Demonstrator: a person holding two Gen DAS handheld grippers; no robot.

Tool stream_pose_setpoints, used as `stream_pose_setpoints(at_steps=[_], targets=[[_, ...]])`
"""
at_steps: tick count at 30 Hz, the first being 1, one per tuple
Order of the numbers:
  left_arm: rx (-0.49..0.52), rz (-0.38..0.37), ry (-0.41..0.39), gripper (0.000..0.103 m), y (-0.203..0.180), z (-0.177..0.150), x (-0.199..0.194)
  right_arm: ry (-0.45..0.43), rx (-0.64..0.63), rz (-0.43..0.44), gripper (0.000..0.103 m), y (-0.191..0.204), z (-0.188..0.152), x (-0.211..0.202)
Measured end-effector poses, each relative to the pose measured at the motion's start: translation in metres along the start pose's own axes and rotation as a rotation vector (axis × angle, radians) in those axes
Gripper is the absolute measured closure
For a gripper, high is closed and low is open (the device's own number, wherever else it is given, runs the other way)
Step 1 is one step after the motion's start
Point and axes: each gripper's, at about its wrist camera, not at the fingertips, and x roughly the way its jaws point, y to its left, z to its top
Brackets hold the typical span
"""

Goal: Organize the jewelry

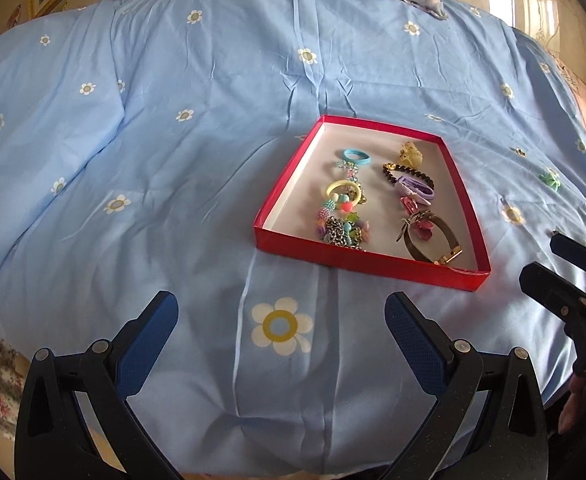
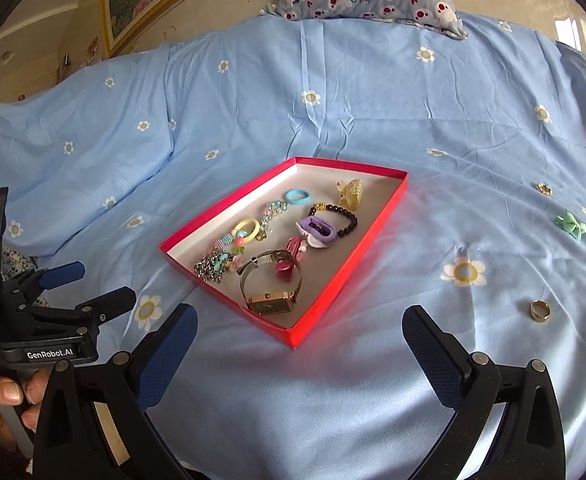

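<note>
Both the left gripper [image 1: 281, 316] and the right gripper [image 2: 299, 328] hover over the bedspread [image 1: 133, 140] just short of the red tray [image 2: 349, 256], jaws spread wide with nothing between them. Most of the jewelry already lies inside the tray (watch [image 2: 271, 300] nearest its front corner), while a gold ring [image 2: 540, 310], a green hair tie [image 2: 572, 225] and a small ring [image 2: 544, 189] remain to the right of it. The risk, I'd say, is the soft quilt: pads pressing down on the gold ring could sink it into the fabric or pinch cloth along with it.

Both wrist views look down across the bed [image 1: 141, 128]; both share the red tray [image 2: 349, 258], fairly near.
</note>
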Motion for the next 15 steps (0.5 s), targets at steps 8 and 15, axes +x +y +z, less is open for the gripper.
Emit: stream_pose_setpoints(at_steps=[8,15], targets=[[0.024,0.024,-0.021,0.0,-0.002,0.003,-0.021,-0.012,-0.022,-0.007,0.0,0.012,0.002,-0.011],[0.038,0.037,-0.044,0.0,-0.004,0.007,-0.033,-0.028,0.003,-0.004,0.0,0.011,0.007,-0.02]])
